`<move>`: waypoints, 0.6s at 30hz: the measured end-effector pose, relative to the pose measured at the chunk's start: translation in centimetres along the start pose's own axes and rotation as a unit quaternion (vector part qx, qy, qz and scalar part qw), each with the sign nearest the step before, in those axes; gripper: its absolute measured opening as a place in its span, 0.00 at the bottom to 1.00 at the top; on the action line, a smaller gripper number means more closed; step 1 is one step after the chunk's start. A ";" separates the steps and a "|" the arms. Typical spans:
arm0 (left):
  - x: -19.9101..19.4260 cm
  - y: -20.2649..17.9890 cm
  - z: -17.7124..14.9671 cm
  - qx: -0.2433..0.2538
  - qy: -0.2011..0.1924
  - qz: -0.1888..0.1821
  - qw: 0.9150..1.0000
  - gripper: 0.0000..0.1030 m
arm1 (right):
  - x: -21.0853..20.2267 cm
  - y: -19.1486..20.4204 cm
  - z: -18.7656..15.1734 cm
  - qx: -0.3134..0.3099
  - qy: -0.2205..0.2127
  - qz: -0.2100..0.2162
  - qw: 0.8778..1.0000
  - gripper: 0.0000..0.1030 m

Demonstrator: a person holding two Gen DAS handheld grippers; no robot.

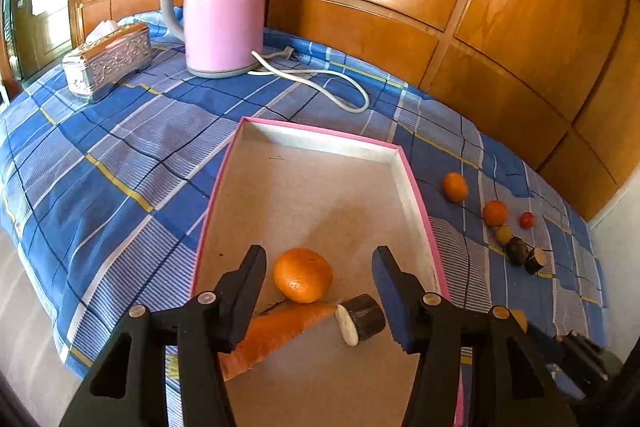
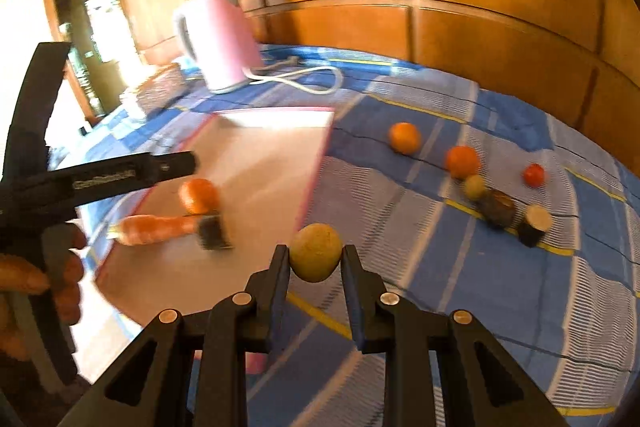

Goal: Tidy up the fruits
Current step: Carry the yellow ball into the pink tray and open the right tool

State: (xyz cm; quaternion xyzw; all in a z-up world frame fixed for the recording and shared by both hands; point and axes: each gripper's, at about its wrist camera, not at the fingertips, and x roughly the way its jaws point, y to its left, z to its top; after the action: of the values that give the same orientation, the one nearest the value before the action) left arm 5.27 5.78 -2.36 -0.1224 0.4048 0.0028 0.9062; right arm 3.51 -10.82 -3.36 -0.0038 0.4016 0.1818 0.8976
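A pink-rimmed shallow box (image 1: 320, 137) lies on the blue plaid cloth. In it are a mandarin (image 1: 303, 275), a carrot (image 1: 276, 331) and a dark cylinder piece (image 1: 360, 319). My left gripper (image 1: 319, 271) is open above the box, its fingers either side of the mandarin, holding nothing. My right gripper (image 2: 314, 261) is shut on a yellow-green round fruit (image 2: 316, 257), held above the cloth just right of the box (image 2: 320, 163). The left gripper's body (image 2: 120, 175) shows at the left of the right wrist view.
Right of the box lie two oranges (image 1: 455, 187) (image 1: 495, 213), a small red fruit (image 1: 527, 219), a small green fruit (image 1: 503, 234) and two dark pieces (image 1: 526, 254). A pink kettle (image 1: 222, 7) with a white cord (image 1: 320, 83) and a silver tissue box (image 1: 108, 61) stand behind.
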 end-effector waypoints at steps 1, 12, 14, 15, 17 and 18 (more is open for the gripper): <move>-0.1 0.3 0.0 -0.002 0.000 0.001 1.000 0.54 | 0.1 0.4 0.0 -0.004 0.003 0.011 1.000 0.25; -0.3 1.2 -0.5 -0.004 0.005 0.010 1.000 0.54 | 2.8 4.2 0.1 -0.040 0.038 0.049 0.997 0.29; -0.5 0.7 -0.6 0.005 0.003 0.008 1.000 0.54 | 2.9 4.2 0.0 -0.036 0.040 0.050 0.997 0.31; -0.6 0.6 -0.6 0.007 0.002 0.007 1.000 0.54 | 2.9 4.2 0.0 -0.034 0.039 0.049 0.997 0.31; -0.7 0.2 -0.7 0.012 0.001 0.005 1.000 0.54 | 2.7 4.0 -0.2 -0.032 0.038 0.045 0.998 0.31; -0.7 0.0 -0.7 0.016 0.001 0.005 1.000 0.54 | 2.7 3.9 -0.3 -0.030 0.038 0.044 0.998 0.31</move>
State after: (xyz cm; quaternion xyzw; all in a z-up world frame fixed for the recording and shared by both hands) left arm 4.27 5.75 -2.27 -0.1060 0.4060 0.0009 0.9077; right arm 3.68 -6.38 -4.93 -0.0197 0.4296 0.2331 0.8722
